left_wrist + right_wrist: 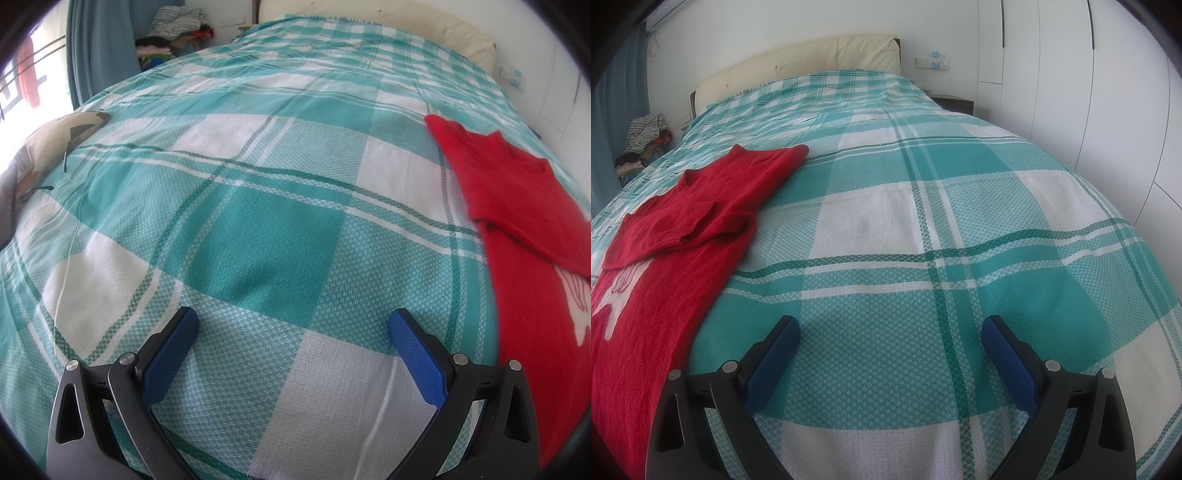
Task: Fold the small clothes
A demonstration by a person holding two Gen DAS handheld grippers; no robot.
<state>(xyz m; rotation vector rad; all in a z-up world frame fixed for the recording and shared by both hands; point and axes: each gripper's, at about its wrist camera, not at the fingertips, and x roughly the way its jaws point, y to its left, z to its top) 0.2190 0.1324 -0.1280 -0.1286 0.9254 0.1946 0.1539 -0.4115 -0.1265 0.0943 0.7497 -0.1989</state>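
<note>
While both tools hang over the plaid bedspread with nothing between their spread blue fingers, the left gripper and right gripper flank the red sweater, which lies between them, its sleeves seemingly folded across the body

The left gripper is held open and empty over the checked bed cover; a red sweater is seen lying at right.

Fuzzy red knitted sweater on a teal-and-white checked waffle-weave cotton bedspread; matt black plastic tongs with textured blue rubber pads
</note>
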